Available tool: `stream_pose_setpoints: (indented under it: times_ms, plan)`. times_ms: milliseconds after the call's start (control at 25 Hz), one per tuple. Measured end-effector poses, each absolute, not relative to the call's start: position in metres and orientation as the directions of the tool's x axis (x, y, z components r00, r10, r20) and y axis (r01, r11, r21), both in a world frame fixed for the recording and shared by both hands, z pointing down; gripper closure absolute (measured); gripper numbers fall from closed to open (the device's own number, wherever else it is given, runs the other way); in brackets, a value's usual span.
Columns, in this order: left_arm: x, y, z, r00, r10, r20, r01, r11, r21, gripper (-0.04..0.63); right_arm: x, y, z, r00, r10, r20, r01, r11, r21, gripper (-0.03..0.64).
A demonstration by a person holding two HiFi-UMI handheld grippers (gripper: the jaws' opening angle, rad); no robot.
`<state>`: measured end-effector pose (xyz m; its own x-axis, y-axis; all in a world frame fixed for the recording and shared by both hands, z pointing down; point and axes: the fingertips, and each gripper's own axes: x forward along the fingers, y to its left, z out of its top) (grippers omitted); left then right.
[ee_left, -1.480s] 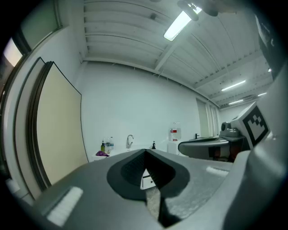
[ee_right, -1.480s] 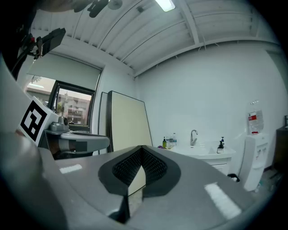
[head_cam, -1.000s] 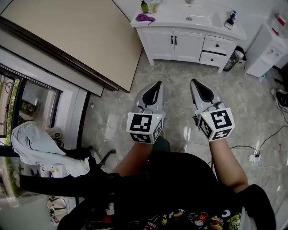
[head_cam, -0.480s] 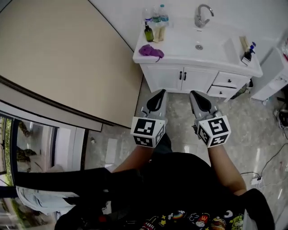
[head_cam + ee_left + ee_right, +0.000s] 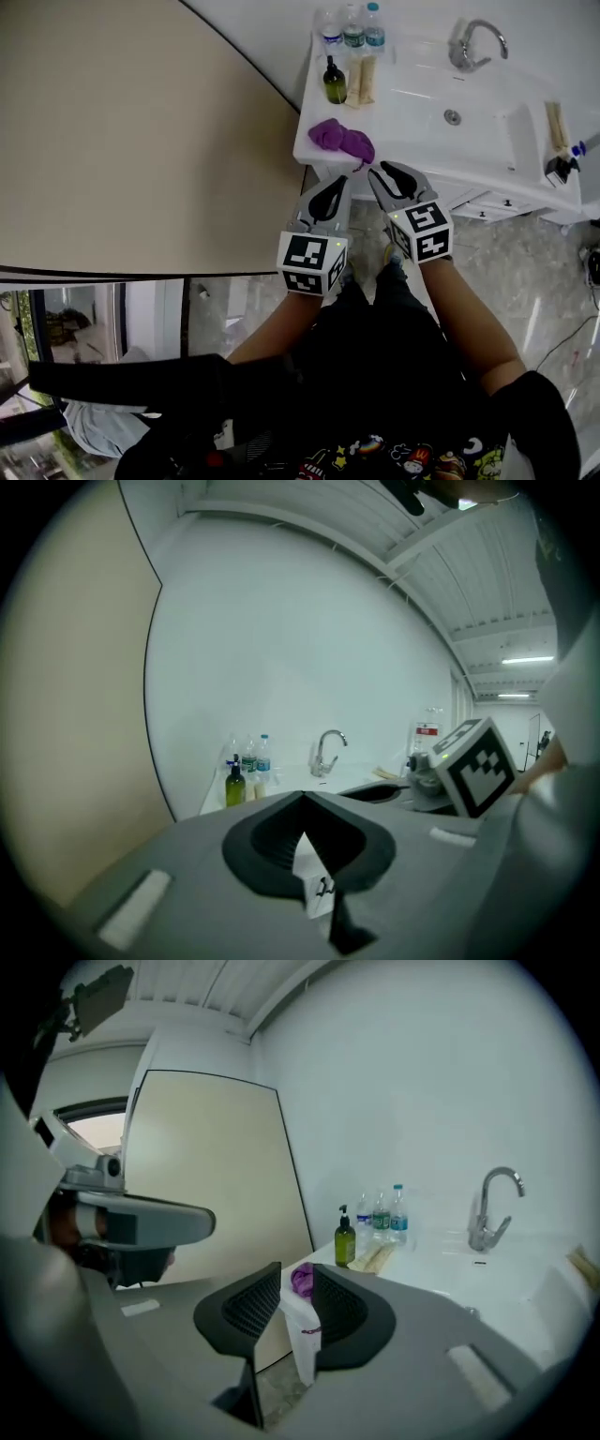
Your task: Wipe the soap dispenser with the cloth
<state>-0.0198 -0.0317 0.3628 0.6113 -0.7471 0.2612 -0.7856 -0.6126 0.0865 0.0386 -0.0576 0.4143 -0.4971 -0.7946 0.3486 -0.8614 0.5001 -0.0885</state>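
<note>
The soap dispenser [image 5: 335, 82] is a dark green pump bottle at the back left corner of the white vanity top [image 5: 403, 117]; it also shows in the left gripper view [image 5: 234, 785] and the right gripper view [image 5: 345, 1239]. A crumpled purple cloth [image 5: 342, 139] lies near the counter's front left edge. My right gripper [image 5: 382, 170] is just short of the cloth; its jaws have just been opening and stand open with nothing between them, the cloth [image 5: 302, 1279] showing through the gap. My left gripper [image 5: 333, 180] is beside it, below the counter edge, shut and empty [image 5: 302, 797].
A sink basin [image 5: 469, 112] and chrome faucet [image 5: 472, 42] take up the counter's middle. Water bottles [image 5: 361, 33] stand behind the dispenser, a beige pack [image 5: 361, 80] beside it. A spray bottle [image 5: 562, 167] sits at the right edge. A large beige panel [image 5: 141, 141] is on the left.
Both grippers have travelled forward to the vanity, which now fills the top of the head view. The right gripper's jaws have parted; the left gripper's stay shut.
</note>
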Motion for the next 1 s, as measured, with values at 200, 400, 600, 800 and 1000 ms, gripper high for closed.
stream_pose_setpoints:
  times_ms: [200,400,600,800,1000]
  plan:
    - [-0.032,-0.083,0.381,0.509,-0.798,0.322,-0.855,-0.514,0.076,0.594,0.016,-0.138,0.472,-0.547,-0.709,0.445,-0.824,0.550,-0.136,0.445]
    - [-0.037,-0.125,0.404,0.463,-0.814,0.351,-0.882,-0.461,0.095,0.594,-0.002,-0.190,0.512,-0.541,-0.652,0.531,-0.811,0.572,-0.124,0.409]
    - [-0.048,-0.147,0.418,0.472,-0.795,0.380,-0.878,-0.465,0.117,0.594,-0.023,-0.227,0.554,-0.516,-0.572,0.638,-0.805,0.579,-0.132,0.392]
    - [-0.067,-0.167,0.423,0.473,-0.791,0.388,-0.878,-0.458,0.135,0.594,-0.037,-0.244,0.586,-0.474,-0.467,0.746,-0.796,0.590,-0.136,0.385]
    - [-0.079,-0.180,0.426,0.470,-0.790,0.394,-0.881,-0.451,0.146,0.594,-0.044,-0.251,0.599,-0.458,-0.427,0.780,-0.763,0.639,-0.099,0.446]
